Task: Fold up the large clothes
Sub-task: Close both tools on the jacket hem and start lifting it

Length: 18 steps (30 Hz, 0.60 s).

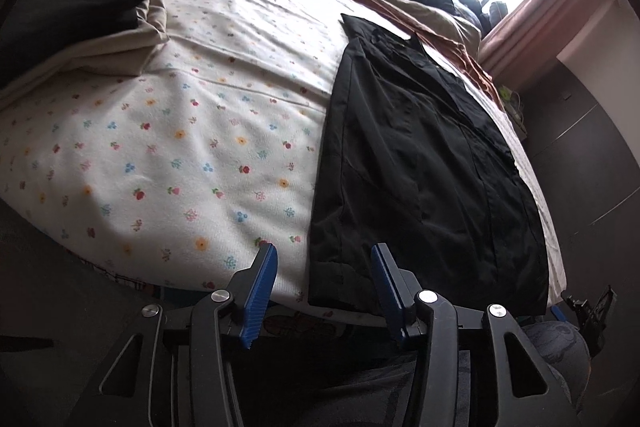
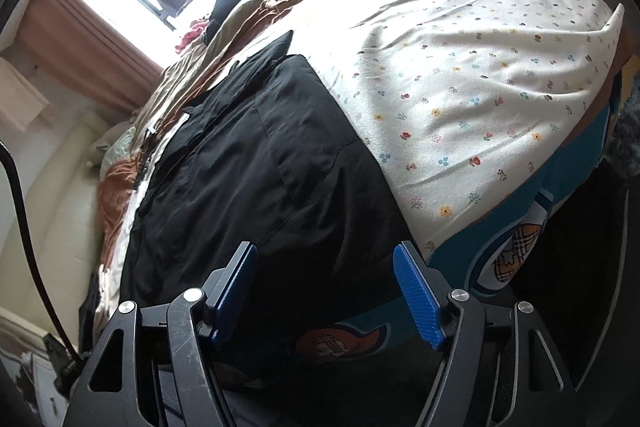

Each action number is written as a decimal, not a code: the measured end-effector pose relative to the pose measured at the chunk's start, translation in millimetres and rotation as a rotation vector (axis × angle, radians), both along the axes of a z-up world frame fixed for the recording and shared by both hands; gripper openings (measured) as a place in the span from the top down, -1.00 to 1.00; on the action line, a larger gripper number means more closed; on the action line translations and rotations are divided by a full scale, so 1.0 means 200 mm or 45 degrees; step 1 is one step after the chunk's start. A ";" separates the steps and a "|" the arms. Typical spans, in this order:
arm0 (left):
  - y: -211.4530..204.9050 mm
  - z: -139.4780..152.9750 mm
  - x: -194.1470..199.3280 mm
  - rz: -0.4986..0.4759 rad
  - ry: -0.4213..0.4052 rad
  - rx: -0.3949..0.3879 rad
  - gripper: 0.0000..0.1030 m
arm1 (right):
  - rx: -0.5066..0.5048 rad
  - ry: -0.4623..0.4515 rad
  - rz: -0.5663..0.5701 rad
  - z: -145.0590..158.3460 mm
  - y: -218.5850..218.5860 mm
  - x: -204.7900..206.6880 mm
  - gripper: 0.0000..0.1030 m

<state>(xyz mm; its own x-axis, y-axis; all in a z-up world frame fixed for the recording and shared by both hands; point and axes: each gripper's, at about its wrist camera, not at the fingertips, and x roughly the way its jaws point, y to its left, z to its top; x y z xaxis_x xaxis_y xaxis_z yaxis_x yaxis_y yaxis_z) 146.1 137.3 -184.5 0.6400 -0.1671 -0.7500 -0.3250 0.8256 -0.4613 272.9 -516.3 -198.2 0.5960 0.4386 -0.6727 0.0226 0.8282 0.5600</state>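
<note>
Floral bedspread [image 1: 180,131] carries a black garment [image 1: 420,163] lying flat along the bed's near edge, thin, limp and likely slippery, best pinched at its hem corners, as left gripper [image 1: 324,281] and right gripper [image 2: 326,285] hover spread, empty.

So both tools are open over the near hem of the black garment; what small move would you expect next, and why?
Probably lowering both tools onto the near hem and closing. The black garment lies flat on the floral blanket, already narrowed lengthwise; the left tool and right tool hang open at its near edge, holding nothing.
</note>
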 end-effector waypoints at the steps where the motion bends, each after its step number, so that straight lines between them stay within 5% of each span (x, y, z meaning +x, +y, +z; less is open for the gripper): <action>1: 0.00 -0.02 0.02 -0.005 0.011 -0.007 0.02 | 0.005 0.004 -0.011 -0.02 -0.01 0.01 -0.39; 11: -0.01 -0.11 0.15 -0.070 0.063 -0.055 0.02 | 0.068 0.057 -0.017 -0.13 -0.13 0.16 -0.29; 18: -0.01 -0.12 0.08 -0.093 0.039 -0.150 0.04 | 0.277 0.062 0.044 -0.27 -0.17 0.05 -0.05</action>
